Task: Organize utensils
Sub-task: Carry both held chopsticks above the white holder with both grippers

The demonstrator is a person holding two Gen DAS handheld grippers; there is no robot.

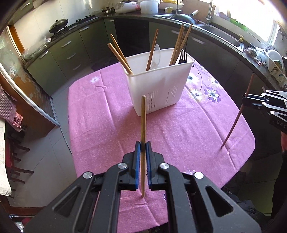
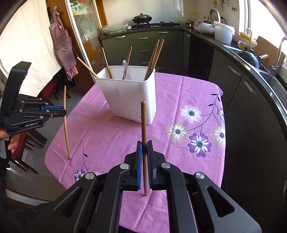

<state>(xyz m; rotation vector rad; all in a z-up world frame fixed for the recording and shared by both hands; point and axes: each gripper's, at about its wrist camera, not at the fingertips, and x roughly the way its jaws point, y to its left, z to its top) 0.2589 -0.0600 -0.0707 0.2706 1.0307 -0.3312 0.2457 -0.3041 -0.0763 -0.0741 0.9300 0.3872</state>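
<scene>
Both your claws are clenched, each on one chopstick held near upright: left gripper (image 1: 143, 145) on the pale chopstick (image 1: 143, 121), right gripper (image 2: 144, 145) on the darker chopstick (image 2: 143, 123). The white caddy (image 1: 157, 89) sits toward the table's far edge, straight ahead of both. Left looks slightly nearer, though fisheye distortion blurs that.

Bright daylight, window (image 1: 254, 16) glare blown out, sharp focus, fisheye edges warped w/ dark corners.
</scene>
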